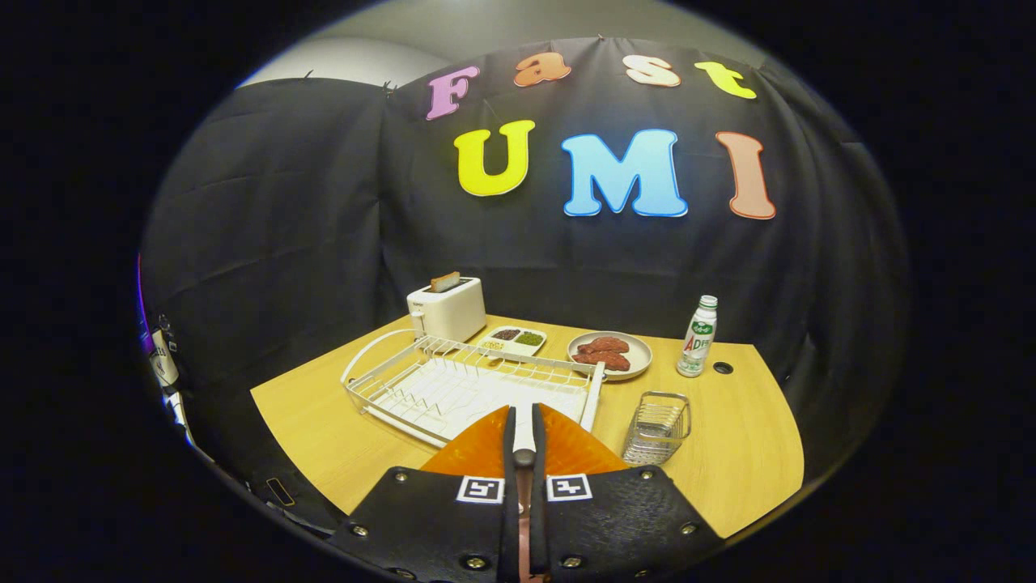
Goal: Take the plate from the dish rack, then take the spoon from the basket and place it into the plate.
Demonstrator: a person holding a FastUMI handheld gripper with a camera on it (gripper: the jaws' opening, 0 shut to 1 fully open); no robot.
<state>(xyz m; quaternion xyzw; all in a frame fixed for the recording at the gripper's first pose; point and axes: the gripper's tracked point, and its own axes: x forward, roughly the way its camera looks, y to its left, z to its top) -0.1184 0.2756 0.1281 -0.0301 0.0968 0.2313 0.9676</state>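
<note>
My gripper (524, 414) is shut on a white spoon (524, 436), whose thin handle stands upright in the narrow gap between the two fingers. Directly below the fingers an orange plate (576, 450) lies flat on the wooden table (324, 421), and its ribbed rim shows on both sides of them. Just beyond the plate is the white wire dish rack (453, 387), with no dishes in its slots. A small wire basket (657, 427) stands to the right of the fingers, beside the plate, and it looks bare inside.
Behind the rack are a white toaster (447, 312) with a slice of toast, a small divided tray (514, 338) and a grey plate of meat (609, 354). A small bottle (698, 336) stands at the back right near a cable hole (723, 368).
</note>
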